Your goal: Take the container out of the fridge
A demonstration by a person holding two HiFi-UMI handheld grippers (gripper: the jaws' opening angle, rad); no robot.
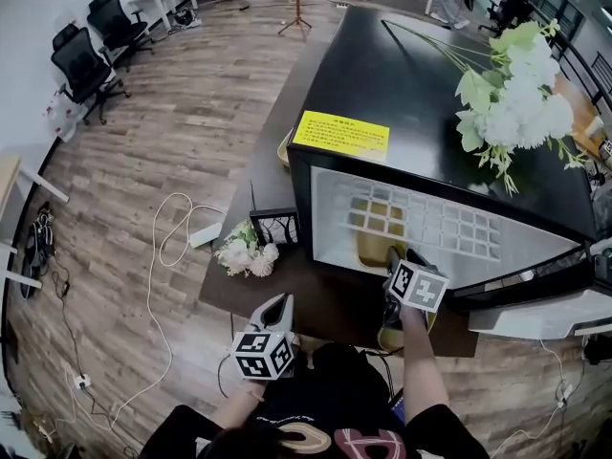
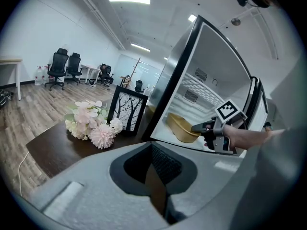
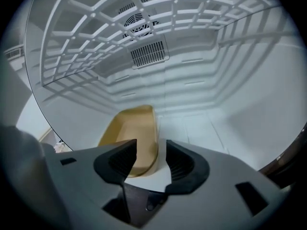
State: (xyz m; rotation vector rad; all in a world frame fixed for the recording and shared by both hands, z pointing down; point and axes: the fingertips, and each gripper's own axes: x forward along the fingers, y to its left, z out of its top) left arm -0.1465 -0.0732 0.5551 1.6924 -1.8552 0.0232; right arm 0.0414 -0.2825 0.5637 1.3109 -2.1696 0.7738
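A tan oblong container (image 3: 132, 128) lies on the white floor of the open black fridge (image 1: 421, 94), under its wire shelf (image 3: 120, 28). My right gripper (image 3: 150, 150) reaches into the fridge. Its jaws stand either side of the container's near right rim, with a thin white gap left at the right pad. In the head view the container (image 1: 371, 245) shows just beyond the right gripper (image 1: 394, 256). My left gripper (image 1: 280, 301) hangs low in front of the table, away from the fridge, with its jaws together and nothing in them (image 2: 151, 147).
The fridge door (image 1: 535, 299) swings out to the right. White artificial flowers (image 1: 516, 94) lie on the fridge top. A pink bouquet (image 1: 247, 251) and a black picture frame (image 1: 275, 226) sit on the dark table left of the fridge. A white cable (image 1: 172, 232) loops on the wooden floor.
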